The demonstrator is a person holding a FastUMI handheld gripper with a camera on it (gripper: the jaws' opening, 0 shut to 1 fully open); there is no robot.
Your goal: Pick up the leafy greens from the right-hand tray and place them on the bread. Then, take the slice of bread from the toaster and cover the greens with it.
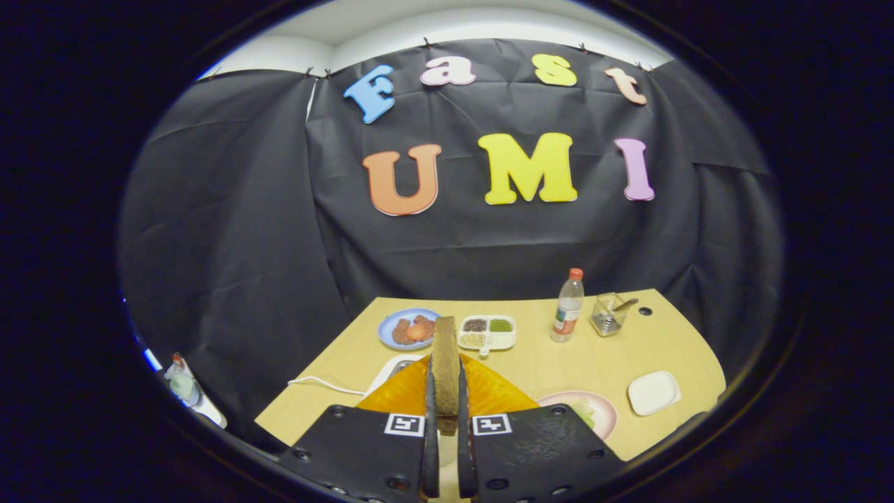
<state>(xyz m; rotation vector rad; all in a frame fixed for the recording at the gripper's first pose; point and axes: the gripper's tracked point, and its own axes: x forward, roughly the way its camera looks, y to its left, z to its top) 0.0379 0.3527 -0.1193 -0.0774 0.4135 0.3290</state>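
Observation:
My gripper (445,377) is shut on a brown slice of bread (444,346), held upright and edge-on between both fingers, well above the table. Directly under the slice lies an orange surface (489,391), partly hidden by the fingers. A white toaster (397,367) with a white cord (318,382) peeks out just left of it. To the right of the fingers sits a pink plate (602,404) with a pale green leafy piece (585,416) on it, partly covered by the gripper's body.
Beyond the bread stand a blue plate of food (408,328) and a white divided dish of grains (487,332). Further right are a plastic bottle (567,307), a clear holder with a spoon (609,314) and a small white square dish (653,391). The wooden table (559,363) ends at the black cloth.

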